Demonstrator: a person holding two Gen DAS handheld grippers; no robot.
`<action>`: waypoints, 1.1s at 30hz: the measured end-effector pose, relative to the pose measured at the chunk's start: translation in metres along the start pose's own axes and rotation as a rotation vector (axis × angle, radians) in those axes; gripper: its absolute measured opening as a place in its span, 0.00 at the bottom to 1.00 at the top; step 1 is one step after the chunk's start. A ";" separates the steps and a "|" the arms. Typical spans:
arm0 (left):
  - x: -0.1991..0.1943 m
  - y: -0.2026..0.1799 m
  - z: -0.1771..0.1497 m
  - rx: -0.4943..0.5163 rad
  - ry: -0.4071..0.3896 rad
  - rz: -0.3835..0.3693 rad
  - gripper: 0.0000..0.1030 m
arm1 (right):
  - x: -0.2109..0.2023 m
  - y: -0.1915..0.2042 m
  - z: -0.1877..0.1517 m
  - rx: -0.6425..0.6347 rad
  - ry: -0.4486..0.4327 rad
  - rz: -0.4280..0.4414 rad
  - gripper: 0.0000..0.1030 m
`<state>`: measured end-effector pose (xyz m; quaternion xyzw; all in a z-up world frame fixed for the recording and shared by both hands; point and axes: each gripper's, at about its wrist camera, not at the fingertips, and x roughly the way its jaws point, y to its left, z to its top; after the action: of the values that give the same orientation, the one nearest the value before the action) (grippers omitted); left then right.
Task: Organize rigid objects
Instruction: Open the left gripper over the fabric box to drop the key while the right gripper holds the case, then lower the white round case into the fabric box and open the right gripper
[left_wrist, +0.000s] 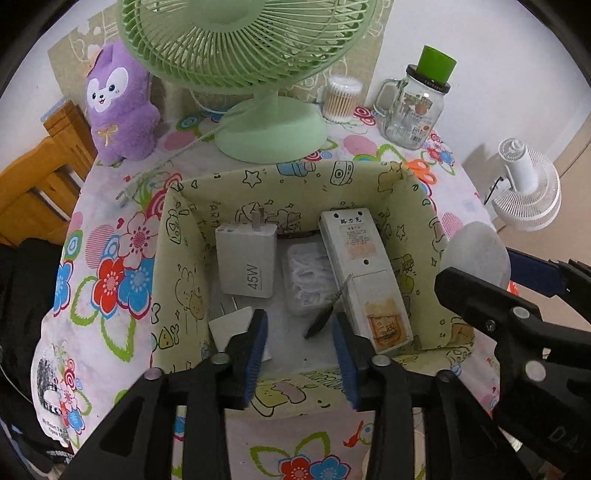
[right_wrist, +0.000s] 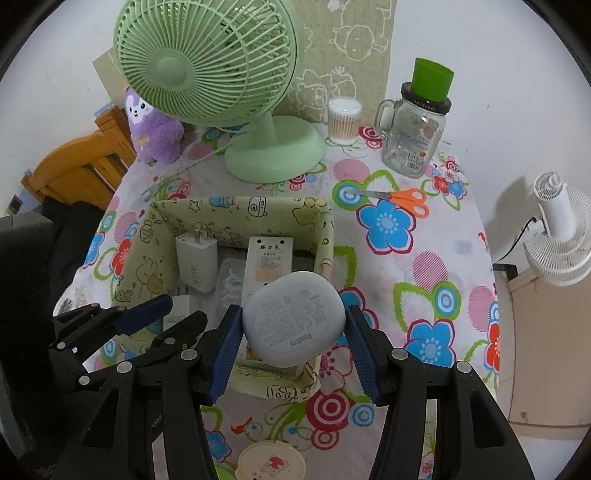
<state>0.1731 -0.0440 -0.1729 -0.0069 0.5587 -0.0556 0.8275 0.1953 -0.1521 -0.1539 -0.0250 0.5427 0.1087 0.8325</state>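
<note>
Showing only in the right wrist view: right hand-held gripper (right_wrist: 293, 334) clamping grey earbud case (right_wrist: 294, 319); left's jaws apart, empty.

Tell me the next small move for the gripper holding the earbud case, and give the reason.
Probably lower the right gripper a little further and release inside the fabric box. Its pads press the grey Redmi case, which hangs above the box's right part, over the remote. The left gripper stands open and empty nearby, so descend with care.
</note>
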 end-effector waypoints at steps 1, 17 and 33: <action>-0.001 0.001 -0.001 0.003 -0.002 0.000 0.44 | 0.001 0.000 0.000 0.001 0.003 0.000 0.57; -0.029 0.009 -0.008 0.085 -0.035 0.076 0.87 | -0.003 0.026 0.006 -0.031 -0.018 0.019 0.57; -0.027 0.017 -0.019 0.110 0.023 0.094 0.93 | 0.015 0.054 0.003 -0.026 0.007 0.043 0.57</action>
<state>0.1472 -0.0231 -0.1559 0.0657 0.5639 -0.0474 0.8219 0.1926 -0.0970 -0.1626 -0.0247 0.5445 0.1336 0.8277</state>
